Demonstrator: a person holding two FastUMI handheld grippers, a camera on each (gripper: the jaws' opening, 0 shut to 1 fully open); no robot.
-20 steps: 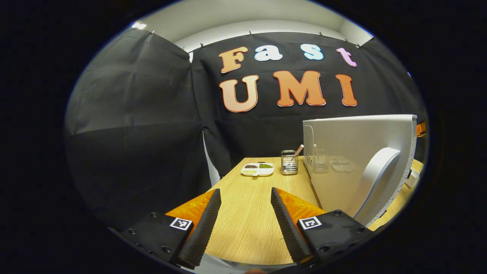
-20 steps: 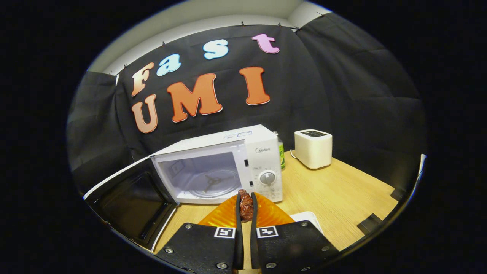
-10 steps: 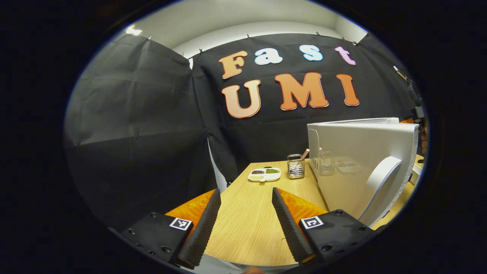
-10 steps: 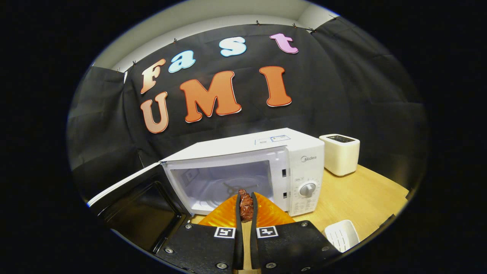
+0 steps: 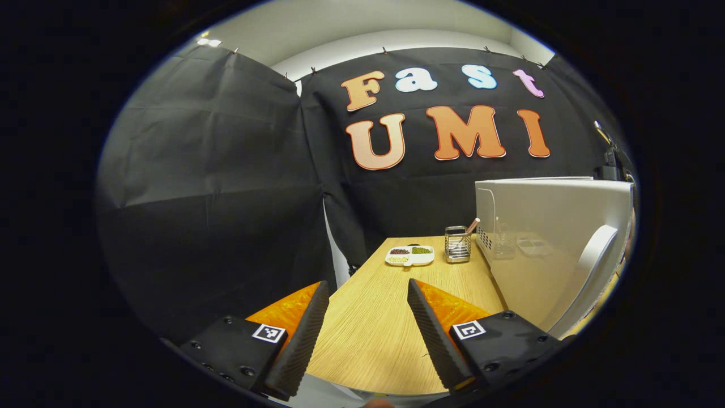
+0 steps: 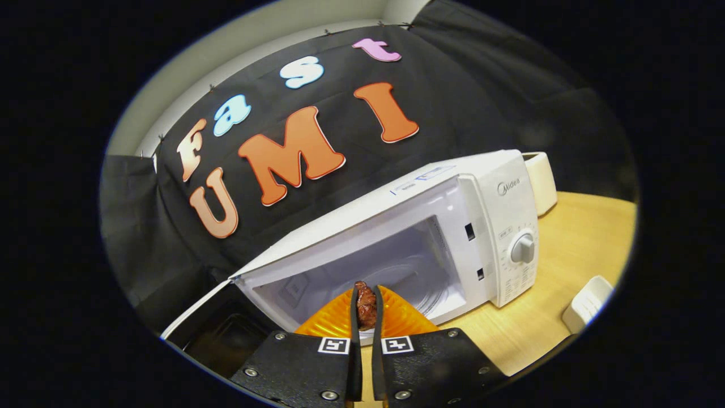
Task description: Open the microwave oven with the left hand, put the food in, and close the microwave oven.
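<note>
Food (image 6: pixel 366 306) is sitting pinched in the right gripper (image 6: pixel 366 317), just before the microwave's (image 6: pixel 396 226) open cavity. Left gripper (image 5: pixel 365 334) is hanging wide, empty, beside the door (image 5: pixel 566 249). Next move, I reckon: carrying it inside.

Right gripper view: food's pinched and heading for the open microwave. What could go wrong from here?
1. The food is small and held only near the tips of the right tongs; the view is tilted, so it may slip before it is over the turntable.
2. The cavity opening is low; the tongs could clip its lower edge.
3. The door stands open beside the open left tongs; a bump could swing it toward the reach.
</note>
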